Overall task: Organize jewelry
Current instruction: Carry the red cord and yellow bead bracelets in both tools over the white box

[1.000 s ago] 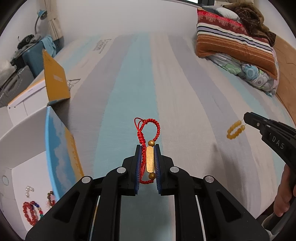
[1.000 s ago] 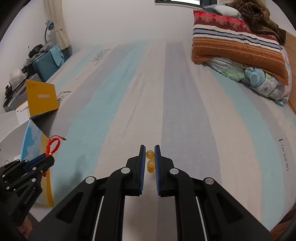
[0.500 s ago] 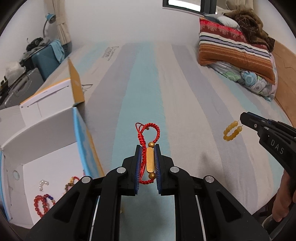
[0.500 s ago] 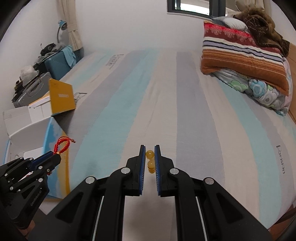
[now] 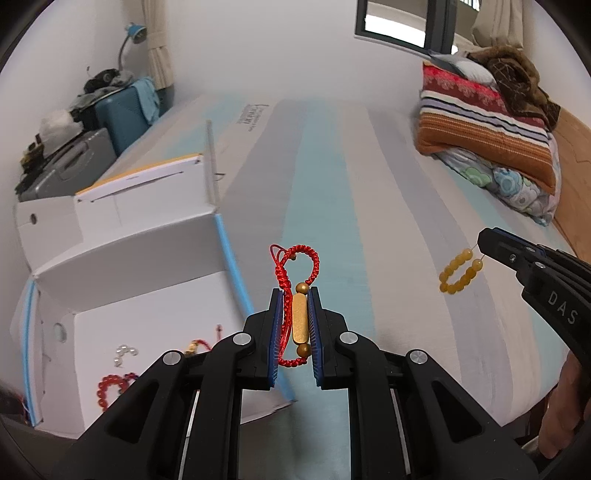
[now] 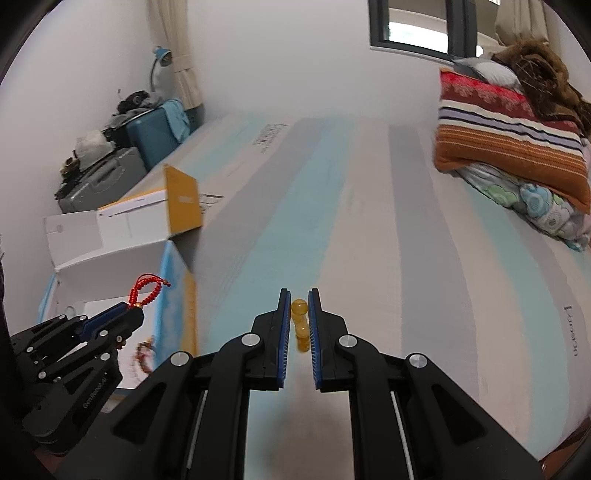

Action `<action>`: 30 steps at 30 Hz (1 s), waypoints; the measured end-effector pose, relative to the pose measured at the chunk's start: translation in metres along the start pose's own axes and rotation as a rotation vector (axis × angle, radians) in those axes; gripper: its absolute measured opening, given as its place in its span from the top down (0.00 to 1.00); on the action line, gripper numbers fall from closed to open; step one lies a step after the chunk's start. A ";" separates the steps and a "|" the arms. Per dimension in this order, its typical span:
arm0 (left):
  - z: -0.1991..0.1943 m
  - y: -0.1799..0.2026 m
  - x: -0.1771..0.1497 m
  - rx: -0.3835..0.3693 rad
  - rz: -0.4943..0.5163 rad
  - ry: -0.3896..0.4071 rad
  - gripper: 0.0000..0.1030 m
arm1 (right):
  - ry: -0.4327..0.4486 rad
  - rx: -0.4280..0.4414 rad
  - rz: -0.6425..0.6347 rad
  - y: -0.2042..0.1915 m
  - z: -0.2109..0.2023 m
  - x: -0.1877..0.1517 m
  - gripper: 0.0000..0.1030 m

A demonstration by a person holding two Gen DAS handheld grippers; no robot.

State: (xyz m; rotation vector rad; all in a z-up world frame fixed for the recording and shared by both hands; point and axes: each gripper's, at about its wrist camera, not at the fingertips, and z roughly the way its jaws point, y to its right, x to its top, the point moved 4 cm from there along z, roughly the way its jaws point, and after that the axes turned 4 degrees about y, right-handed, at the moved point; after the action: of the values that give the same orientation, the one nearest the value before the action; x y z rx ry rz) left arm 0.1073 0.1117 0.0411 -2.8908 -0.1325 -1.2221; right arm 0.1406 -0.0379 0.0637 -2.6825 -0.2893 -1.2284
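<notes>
Matt black plastic left tool [image 5: 295,325] pinches a braided red cord bracelet [image 5: 295,273] with smooth brass-look bar; glossy amber beads [image 5: 458,275]; white cardboard box [image 5: 122,258]; striped cloth bed [image 5: 369,206].

Striped bed [image 5: 332,184] bare through centre frame, open white box [image 5: 129,266] blocking lower left, folded blankets [image 5: 487,125] crowding upper right

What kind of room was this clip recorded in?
Most likely a bedroom. The work surface is a bed with a striped sheet, folded blankets and a pillow are stacked at its far end, and suitcases stand against the wall beside a curtained window.
</notes>
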 end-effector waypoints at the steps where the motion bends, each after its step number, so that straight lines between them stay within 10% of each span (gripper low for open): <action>1: -0.002 -0.004 0.000 0.003 -0.004 0.001 0.87 | 0.001 0.005 -0.002 -0.005 0.000 0.000 0.91; 30: -0.023 -0.196 -0.049 0.217 -0.208 -0.031 0.87 | -0.026 0.222 -0.177 -0.195 0.033 -0.017 0.91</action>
State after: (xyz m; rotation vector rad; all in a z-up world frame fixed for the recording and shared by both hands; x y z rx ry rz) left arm 0.0414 0.3028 0.0157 -2.7608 -0.5425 -1.1082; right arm 0.1052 0.1564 0.0453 -2.5265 -0.6395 -1.1327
